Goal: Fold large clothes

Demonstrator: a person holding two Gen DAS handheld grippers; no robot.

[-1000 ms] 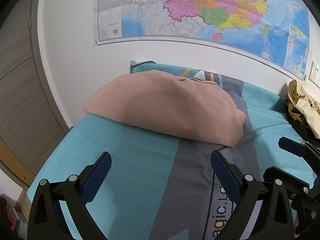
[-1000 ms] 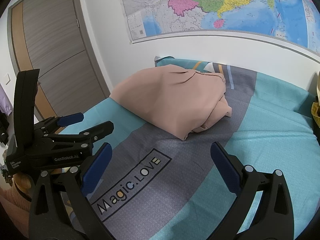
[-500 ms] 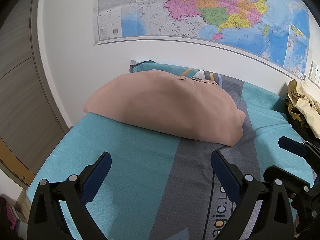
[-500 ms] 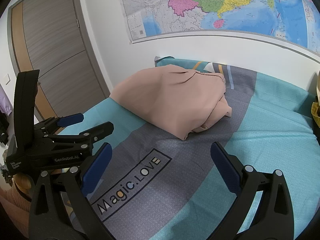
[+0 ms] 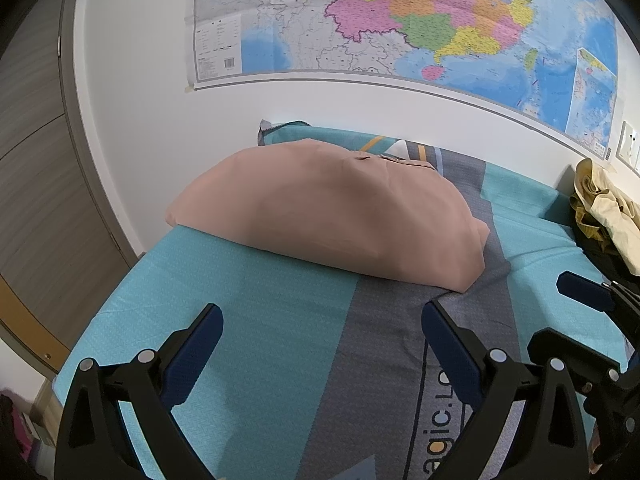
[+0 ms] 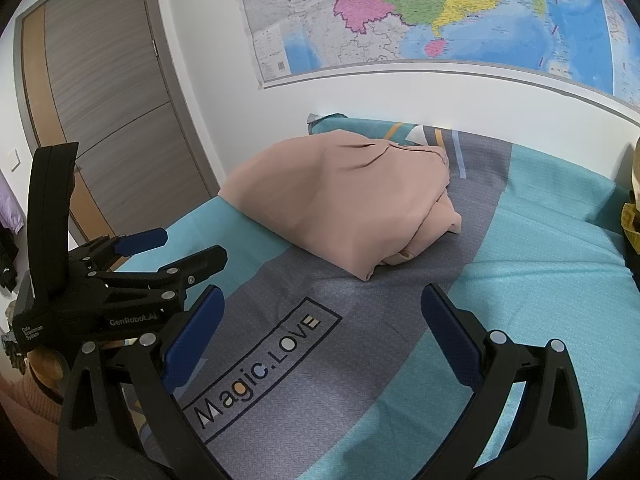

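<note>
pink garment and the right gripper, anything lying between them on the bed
Nothing lies there: only bare bedsheet, grey band with the Magic.LOVE print, separates the open right gripper from the pink garment. The right wrist view shows it.

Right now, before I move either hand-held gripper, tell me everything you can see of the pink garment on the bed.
The pink garment is a dusty-pink, smooth, thin-looking cloth, already folded into a broad mounded bundle. It lies on the teal and grey bedsheet near the wall, its far end over the teal pillow. The top is mostly smooth with a small pucker and seam near the far end; loose layered folds show at its right edge. Neither hand-held gripper touches it.
</note>
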